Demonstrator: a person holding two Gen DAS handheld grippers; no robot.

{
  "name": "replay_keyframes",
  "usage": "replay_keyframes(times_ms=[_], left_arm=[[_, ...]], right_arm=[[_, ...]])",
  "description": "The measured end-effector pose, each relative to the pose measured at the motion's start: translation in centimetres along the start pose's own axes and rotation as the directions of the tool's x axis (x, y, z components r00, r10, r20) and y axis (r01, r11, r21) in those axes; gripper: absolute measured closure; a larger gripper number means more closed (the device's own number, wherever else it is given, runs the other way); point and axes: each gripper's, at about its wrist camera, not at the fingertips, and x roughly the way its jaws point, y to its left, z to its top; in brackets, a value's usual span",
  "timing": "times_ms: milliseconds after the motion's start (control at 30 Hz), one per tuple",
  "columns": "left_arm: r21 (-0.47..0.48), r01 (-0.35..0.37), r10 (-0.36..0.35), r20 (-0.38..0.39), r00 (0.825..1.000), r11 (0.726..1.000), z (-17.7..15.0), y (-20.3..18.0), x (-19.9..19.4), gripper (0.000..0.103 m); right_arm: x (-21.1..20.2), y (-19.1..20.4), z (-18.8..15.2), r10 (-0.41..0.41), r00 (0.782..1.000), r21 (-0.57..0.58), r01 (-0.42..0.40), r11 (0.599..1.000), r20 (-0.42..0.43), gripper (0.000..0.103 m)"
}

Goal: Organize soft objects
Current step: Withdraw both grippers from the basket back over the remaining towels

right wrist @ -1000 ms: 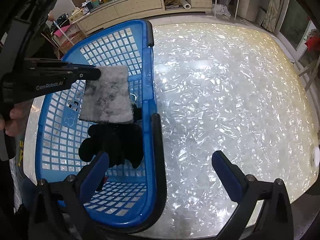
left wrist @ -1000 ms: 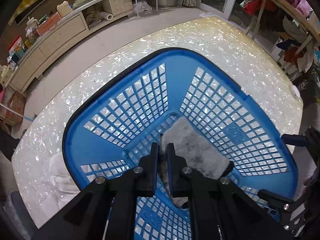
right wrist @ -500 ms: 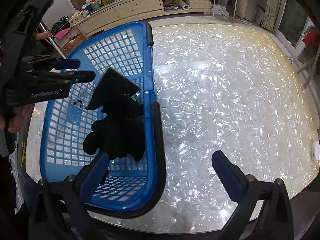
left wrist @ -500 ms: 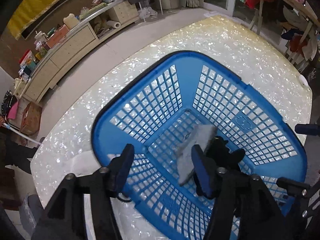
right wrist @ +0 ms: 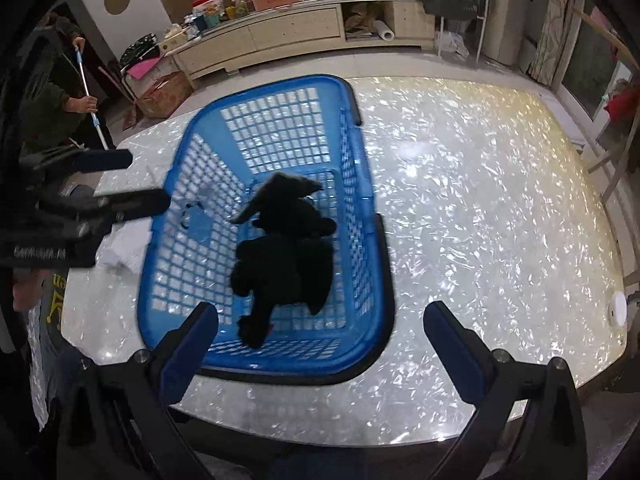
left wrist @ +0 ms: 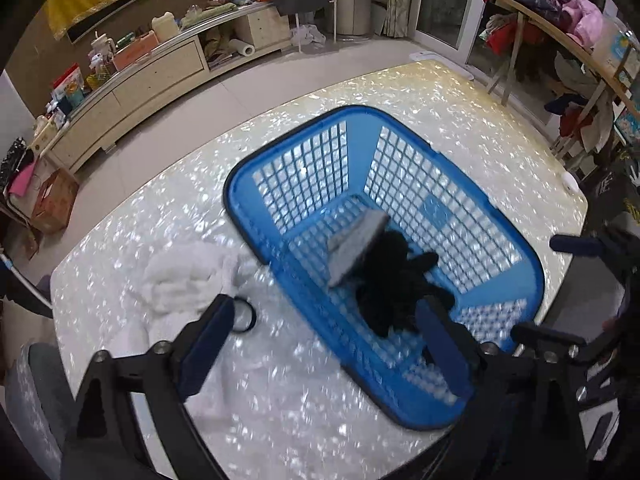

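Note:
A blue lattice basket (left wrist: 352, 111) (right wrist: 264, 82) stands on the shiny pearl table. Inside it a black plush toy (left wrist: 396, 284) (right wrist: 288, 256) lies with a grey cloth (left wrist: 356, 244) leaning on its far end; in the right wrist view that cloth (right wrist: 290, 186) looks dark. My left gripper (left wrist: 324, 336) (right wrist: 124, 182) hangs above the basket's left rim, its jaws opening wide with nothing held between them. Over the basket's near end my right gripper (right wrist: 320, 332) is open and empty; one of its fingers (left wrist: 576, 245) shows at the right edge of the left wrist view.
A white crumpled cloth (left wrist: 188, 276) (right wrist: 124, 248) and a black hair tie (left wrist: 242, 314) lie on the table left of the basket. A small white disc (right wrist: 618, 308) sits at the table's right edge. At the far left a person (right wrist: 60, 96) holds a mop.
My left gripper has let go of the grey cloth, which dropped onto the black plush in the basket. That gripper opened wide, rose and drew back toward the basket's left rim. The right gripper rose a little.

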Motion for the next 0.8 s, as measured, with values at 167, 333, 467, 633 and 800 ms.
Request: replay_keyframes(times_ms=[167, 333, 467, 633, 800], left_arm=[[-0.040, 0.020, -0.020, 0.011, 1.000, 0.999, -3.2, 0.4, -2.2, 0.000], [-0.067, 0.004, -0.003, 0.024, 1.000, 0.998, -6.3, 1.7, -4.0, 0.000], [-0.082, -0.003, 0.005, 0.025, 1.000, 0.997, -9.2, 3.0, -5.3, 0.000], [-0.127, -0.014, 0.017, 0.029, 0.999, 0.992, -12.7, 5.7, -6.5, 0.000], [-0.191, -0.022, 0.028, 0.031, 0.999, 0.981, -15.6, 9.3, -7.1, 0.000]], right_arm=[[-1.4, 2.2, -0.7, -0.002, 1.000, -0.035, 0.002, 0.999, 0.007, 0.000], [-1.8, 4.9, -1.1, -0.001, 1.000, -0.072, 0.001, 0.997, 0.006, 0.000], [-2.1, 7.4, -1.6, 0.003, 1.000, -0.111, -0.002, 0.994, 0.005, 0.000], [-1.8, 10.9, -1.6, 0.007, 1.000, -0.160, -0.006, 0.987, 0.008, 0.000], [-0.7, 14.4, -1.4, 0.020, 1.000, -0.216, -0.019, 0.976, 0.003, 0.000]])
